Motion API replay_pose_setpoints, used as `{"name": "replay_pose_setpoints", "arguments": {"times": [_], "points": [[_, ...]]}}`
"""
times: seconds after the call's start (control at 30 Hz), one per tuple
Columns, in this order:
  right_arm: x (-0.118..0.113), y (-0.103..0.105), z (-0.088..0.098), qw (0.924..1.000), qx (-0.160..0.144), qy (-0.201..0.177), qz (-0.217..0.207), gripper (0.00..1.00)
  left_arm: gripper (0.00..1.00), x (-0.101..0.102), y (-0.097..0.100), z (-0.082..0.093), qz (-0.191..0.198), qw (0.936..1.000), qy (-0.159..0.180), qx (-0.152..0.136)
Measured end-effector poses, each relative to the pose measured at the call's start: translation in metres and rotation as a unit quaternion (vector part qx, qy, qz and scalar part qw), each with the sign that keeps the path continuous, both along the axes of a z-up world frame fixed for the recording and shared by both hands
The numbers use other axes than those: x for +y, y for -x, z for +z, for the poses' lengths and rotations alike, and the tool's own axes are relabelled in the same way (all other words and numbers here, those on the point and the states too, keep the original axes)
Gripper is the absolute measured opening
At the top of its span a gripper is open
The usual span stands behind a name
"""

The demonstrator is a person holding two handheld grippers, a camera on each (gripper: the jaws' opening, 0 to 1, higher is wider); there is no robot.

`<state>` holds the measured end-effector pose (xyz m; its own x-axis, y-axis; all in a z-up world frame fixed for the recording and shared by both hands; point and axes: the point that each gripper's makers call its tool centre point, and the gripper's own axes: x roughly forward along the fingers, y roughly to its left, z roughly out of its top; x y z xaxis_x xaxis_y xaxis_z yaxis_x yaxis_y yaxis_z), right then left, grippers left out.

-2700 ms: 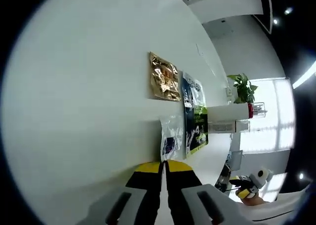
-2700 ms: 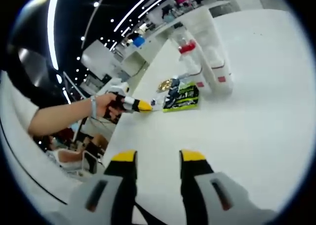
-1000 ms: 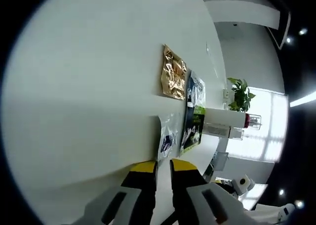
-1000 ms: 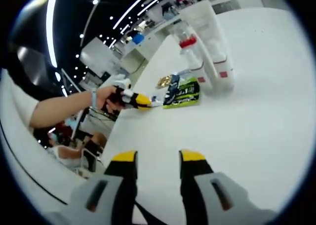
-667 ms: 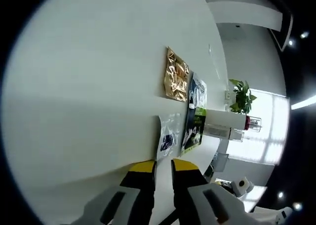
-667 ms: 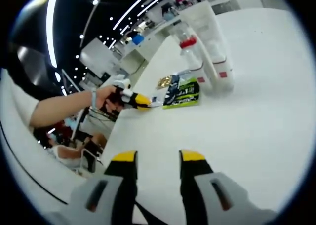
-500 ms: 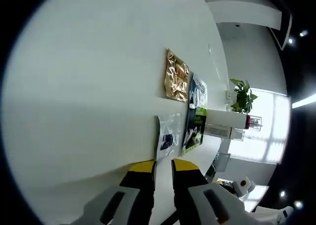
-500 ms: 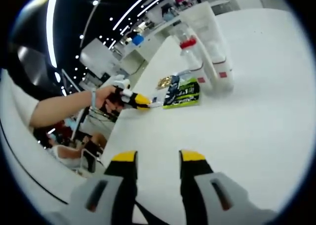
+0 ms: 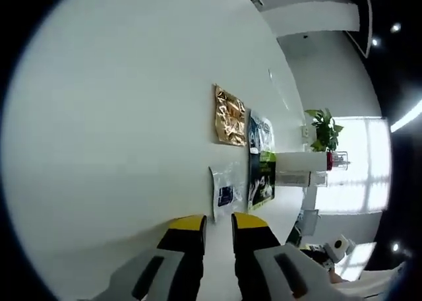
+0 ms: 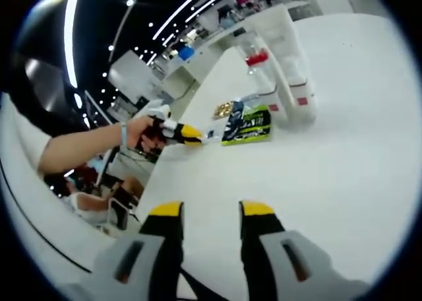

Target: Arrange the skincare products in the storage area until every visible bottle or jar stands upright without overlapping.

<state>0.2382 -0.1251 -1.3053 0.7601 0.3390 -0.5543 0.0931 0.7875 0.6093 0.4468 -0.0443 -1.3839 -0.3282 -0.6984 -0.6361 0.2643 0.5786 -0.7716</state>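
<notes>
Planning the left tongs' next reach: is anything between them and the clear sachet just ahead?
Nothing visible. Bare white table lies between the left tongs and the clear sachet; the green-and-black sachet lies beside it, the gold sachet beyond.

A white table (image 9: 112,116) carries three flat packets in a row: a gold foil sachet (image 9: 229,116), a dark sachet with a green band (image 9: 261,162) just beside it, and a clear plastic packet (image 9: 225,191). A potted plant (image 9: 323,126) stands beyond, by bright windows (image 9: 359,162).
</notes>
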Motion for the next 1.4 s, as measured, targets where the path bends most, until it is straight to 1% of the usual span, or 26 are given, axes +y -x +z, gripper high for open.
{"name": "replay_pose_setpoints", "arguments": {"times": [0.03, 0.13, 0.17, 0.2, 0.23, 0.27, 0.3, 0.43, 0.47, 0.53, 0.57, 0.67, 0.7, 0.77, 0.9, 0.93, 1.07, 1.1, 1.13, 1.2, 1.23, 1.27, 1.3, 1.33, 1.37, 1.4], "points": [[0.001, -0.001, 0.000, 1.0000, -0.001, 0.000, 0.002, 0.31, 0.15, 0.000, -0.003, -0.001, 0.002, 0.9998, 0.008, -0.020], [0.004, -0.004, 0.002, 1.0000, -0.003, 0.000, 0.009, 0.31, 0.16, 0.003, -0.002, 0.000, 0.016, 0.9994, 0.009, -0.030], [0.005, -0.004, 0.002, 0.9999, -0.003, 0.000, 0.010, 0.31, 0.17, 0.004, -0.006, 0.000, 0.026, 0.9974, 0.021, -0.064], [0.006, -0.005, 0.003, 0.9999, -0.004, 0.000, 0.012, 0.31, 0.17, 0.006, -0.004, 0.001, 0.031, 0.9976, 0.017, -0.060], [0.006, -0.006, 0.004, 0.9999, -0.005, 0.000, 0.014, 0.31, 0.18, 0.008, -0.003, 0.001, 0.030, 0.9974, 0.019, -0.063], [0.008, -0.008, 0.005, 0.9998, -0.006, 0.001, 0.019, 0.31, 0.19, 0.011, -0.002, 0.002, 0.037, 0.9959, 0.022, -0.080], [0.009, -0.009, 0.005, 0.9998, -0.007, 0.001, 0.021, 0.32, 0.19, 0.013, -0.001, 0.002, 0.038, 0.9957, 0.023, -0.081], [0.011, -0.012, 0.008, 0.9995, -0.013, 0.000, 0.029, 0.32, 0.18, 0.012, 0.009, 0.021, 0.061, 0.9912, 0.057, -0.103], [0.011, -0.014, 0.009, 0.9994, -0.016, 0.000, 0.031, 0.32, 0.18, 0.009, 0.012, 0.029, 0.072, 0.9887, 0.076, -0.107], [0.013, -0.015, 0.010, 0.9993, -0.018, -0.006, 0.032, 0.32, 0.18, 0.009, 0.017, 0.038, 0.078, 0.9863, 0.091, -0.113], [0.014, -0.017, 0.012, 0.9992, -0.021, -0.010, 0.032, 0.33, 0.18, 0.008, 0.018, 0.045, 0.083, 0.9828, 0.102, -0.129], [0.015, -0.020, 0.014, 0.9989, -0.024, -0.011, 0.038, 0.33, 0.18, 0.009, 0.023, 0.055, 0.095, 0.9783, 0.109, -0.149], [0.016, -0.021, 0.015, 0.9987, -0.026, -0.010, 0.043, 0.34, 0.18, 0.010, 0.026, 0.061, 0.098, 0.9754, 0.115, -0.161], [0.016, -0.025, 0.018, 0.9983, -0.030, -0.008, 0.049, 0.34, 0.18, 0.014, 0.024, 0.068, 0.114, 0.9662, 0.108, -0.204], [0.013, -0.029, 0.020, 0.9982, -0.033, -0.005, 0.050, 0.36, 0.18, 0.022, 0.032, 0.071, 0.108, 0.9611, 0.091, -0.237], [0.009, -0.032, 0.024, 0.9983, -0.038, -0.002, 0.044, 0.36, 0.18, 0.023, 0.039, 0.076, 0.105, 0.9580, 0.094, -0.250], [0.003, -0.036, 0.029, 0.9985, -0.045, 0.006, 0.030, 0.38, 0.18, 0.022, 0.043, 0.087, 0.113, 0.9501, 0.105, -0.272], [0.002, -0.036, 0.031, 0.9984, -0.047, 0.012, 0.028, 0.38, 0.18, 0.020, 0.044, 0.094, 0.116, 0.9462, 0.116, -0.279], [0.002, -0.035, 0.033, 0.9983, -0.048, 0.016, 0.029, 0.39, 0.18, 0.017, 0.042, 0.100, 0.122, 0.9400, 0.127, -0.292], [-0.001, -0.033, 0.037, 0.9976, -0.055, 0.029, 0.031, 0.40, 0.19, 0.015, 0.043, 0.109, 0.124, 0.9341, 0.137, -0.306], [-0.003, -0.033, 0.040, 0.9971, -0.061, 0.034, 0.029, 0.40, 0.19, 0.012, 0.046, 0.117, 0.123, 0.9288, 0.143, -0.319], [-0.004, -0.032, 0.041, 0.9971, -0.062, 0.034, 0.028, 0.41, 0.19, 0.011, 0.047, 0.119, 0.123, 0.9274, 0.145, -0.322], [-0.009, -0.031, 0.045, 0.9968, -0.068, 0.035, 0.023, 0.41, 0.20, 0.008, 0.050, 0.126, 0.123, 0.9241, 0.153, -0.328], [-0.011, -0.030, 0.047, 0.9966, -0.071, 0.035, 0.020, 0.42, 0.21, 0.006, 0.053, 0.132, 0.127, 0.9248, 0.158, -0.322], [-0.013, -0.029, 0.051, 0.9964, -0.075, 0.035, 0.018, 0.42, 0.22, 0.004, 0.057, 0.140, 0.130, 0.9233, 0.164, -0.322], [-0.013, -0.029, 0.052, 0.9963, -0.077, 0.035, 0.016, 0.43, 0.22, 0.003, 0.058, 0.141, 0.129, 0.9225, 0.165, -0.324]]}}
